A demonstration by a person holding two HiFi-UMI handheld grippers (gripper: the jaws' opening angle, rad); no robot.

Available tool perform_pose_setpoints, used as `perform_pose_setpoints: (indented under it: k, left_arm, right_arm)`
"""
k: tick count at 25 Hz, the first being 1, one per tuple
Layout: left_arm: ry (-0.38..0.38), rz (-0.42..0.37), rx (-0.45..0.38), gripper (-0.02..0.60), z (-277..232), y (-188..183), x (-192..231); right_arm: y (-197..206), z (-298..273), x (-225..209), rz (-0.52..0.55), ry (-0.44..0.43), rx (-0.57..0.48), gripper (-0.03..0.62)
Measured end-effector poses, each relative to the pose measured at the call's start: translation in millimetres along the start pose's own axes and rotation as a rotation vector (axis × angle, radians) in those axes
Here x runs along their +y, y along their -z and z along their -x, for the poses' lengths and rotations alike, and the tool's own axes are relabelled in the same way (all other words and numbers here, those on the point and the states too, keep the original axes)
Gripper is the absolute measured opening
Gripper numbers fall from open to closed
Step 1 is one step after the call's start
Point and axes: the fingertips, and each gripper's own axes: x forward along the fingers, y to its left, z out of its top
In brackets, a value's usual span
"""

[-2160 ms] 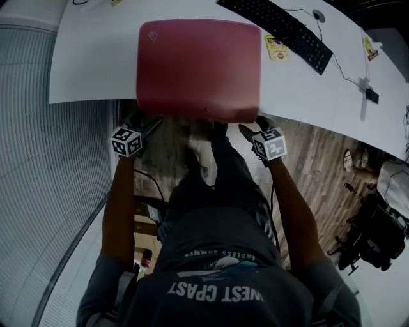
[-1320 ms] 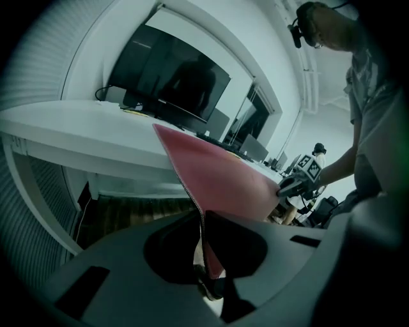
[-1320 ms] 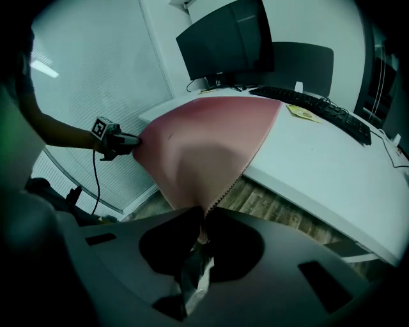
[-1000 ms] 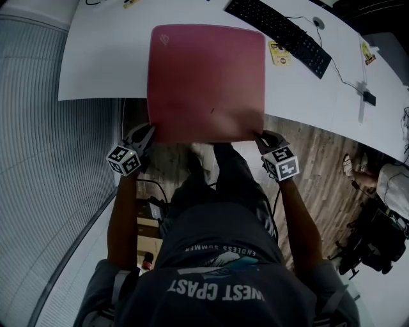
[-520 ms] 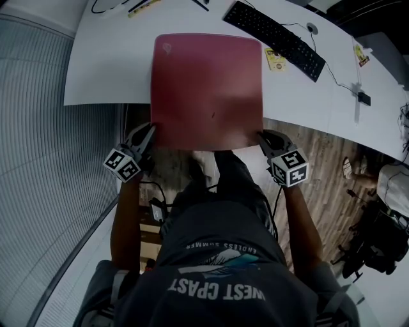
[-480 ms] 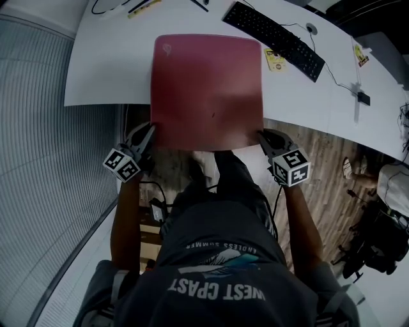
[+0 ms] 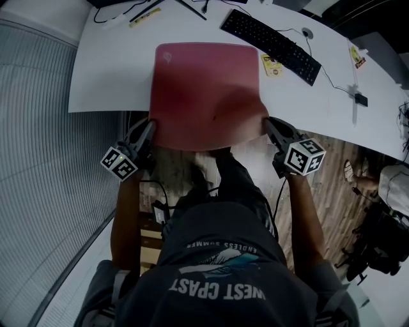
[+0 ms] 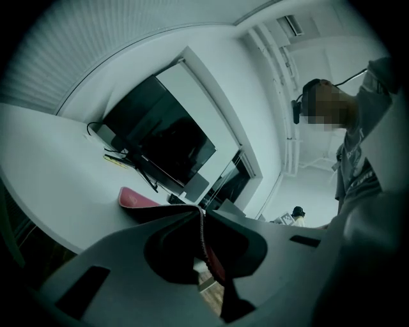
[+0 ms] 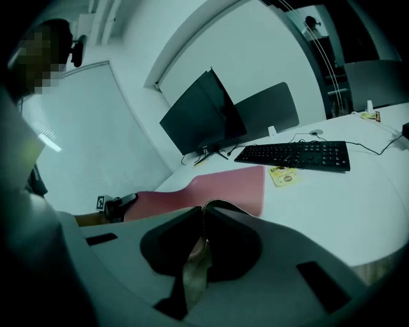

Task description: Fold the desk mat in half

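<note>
The red desk mat (image 7: 206,83) lies lengthwise on the white table (image 7: 108,70), and its near edge is raised off the table's front edge. My left gripper (image 7: 151,125) is shut on the mat's near left corner. The right gripper (image 7: 269,122) has the near right corner between its jaws, which are closing and press on it. In the left gripper view the jaws (image 8: 202,220) pinch the thin red edge, and the mat (image 8: 137,197) runs away over the table. In the right gripper view the jaws (image 9: 204,215) clamp the mat (image 9: 220,185), which bows upward.
A black keyboard (image 7: 271,37), a mouse (image 7: 307,32) and a yellow card (image 7: 271,64) lie right of the mat. Cables and pens (image 7: 137,11) sit at the far left. A dark monitor (image 9: 201,118) stands at the back. My legs and wood floor (image 7: 332,166) are below the table's edge.
Both grippers have lifted the mat's near edge off the table's front edge. The right gripper has swung up and outward with its corner, and the mat now bows.
</note>
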Motion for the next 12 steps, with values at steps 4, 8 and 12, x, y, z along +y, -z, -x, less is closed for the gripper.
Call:
perform_pose_setpoints:
  k: [4,8,12]
  left_arm:
    - [0.006,0.035,-0.041,0.041,-9.9,-13.0,1.7]
    - [0.01,0.073,-0.093,0.043,-22.4,-28.3,5.9]
    - [0.011,0.117,-0.137,0.044,-43.4,-43.9,20.7]
  right_arm:
    - [-19.6,-6.9,-4.0,-0.051,-0.02,-0.042,0.044]
    - [-39.9,-11.9,-14.2,-0.119,-0.031,-0.09,0.044]
    - [-62.4,-25.9,-31.0,-0.181,-0.035,-0.134,0.044]
